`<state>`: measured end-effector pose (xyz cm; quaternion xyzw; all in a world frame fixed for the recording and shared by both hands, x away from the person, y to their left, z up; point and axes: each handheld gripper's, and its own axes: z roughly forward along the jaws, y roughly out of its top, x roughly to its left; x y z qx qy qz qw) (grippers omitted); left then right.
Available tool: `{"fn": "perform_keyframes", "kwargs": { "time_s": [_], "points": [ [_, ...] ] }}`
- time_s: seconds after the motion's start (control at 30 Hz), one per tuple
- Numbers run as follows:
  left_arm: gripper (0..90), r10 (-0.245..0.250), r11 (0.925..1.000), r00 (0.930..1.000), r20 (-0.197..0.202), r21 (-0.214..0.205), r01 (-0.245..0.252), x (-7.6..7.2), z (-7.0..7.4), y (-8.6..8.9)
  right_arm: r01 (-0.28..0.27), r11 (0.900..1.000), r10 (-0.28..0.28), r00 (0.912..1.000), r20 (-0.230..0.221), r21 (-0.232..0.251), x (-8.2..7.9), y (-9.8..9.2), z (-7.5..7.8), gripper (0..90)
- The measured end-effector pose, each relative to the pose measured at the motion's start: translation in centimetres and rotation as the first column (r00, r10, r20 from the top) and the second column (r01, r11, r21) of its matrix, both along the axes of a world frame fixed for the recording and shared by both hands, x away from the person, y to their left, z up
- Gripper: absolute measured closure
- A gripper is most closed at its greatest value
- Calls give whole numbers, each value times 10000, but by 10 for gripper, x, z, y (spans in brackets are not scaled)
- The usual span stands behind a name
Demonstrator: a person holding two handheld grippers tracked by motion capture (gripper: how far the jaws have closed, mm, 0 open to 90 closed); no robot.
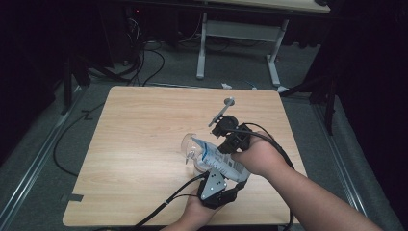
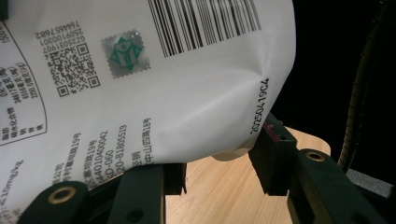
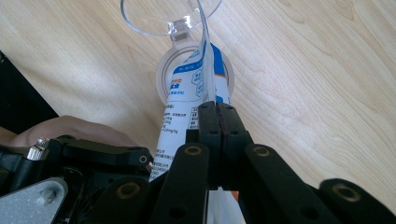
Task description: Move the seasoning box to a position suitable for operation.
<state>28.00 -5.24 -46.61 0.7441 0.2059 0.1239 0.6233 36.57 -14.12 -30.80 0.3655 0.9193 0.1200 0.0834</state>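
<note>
Light wood-grain table with rounded corners, standing on grey carpet floor. On the top, right of centre toward the near edge, sits a clear container with a round open mouth and its clear hinged lid flipped back; at the far right of the top a small black stand with a slanted rod ending in a round disc. A dark tape strip lies on the floor just beside the near left corner, black cables run over the floor on the left, and a second, white-legged table stands far behind.
</note>
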Motion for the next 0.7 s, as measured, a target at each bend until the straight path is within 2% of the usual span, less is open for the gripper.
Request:
{"fn": "perform_keyframes", "kwargs": {
  "time_s": [0.7],
  "points": [
    [594, -17, 10000, 10000, -72, 57, 18, -2, -2, 0, -45, 10000, 45, 10000, -63, 14, 0, 0, -5, 900]
  ]
}}
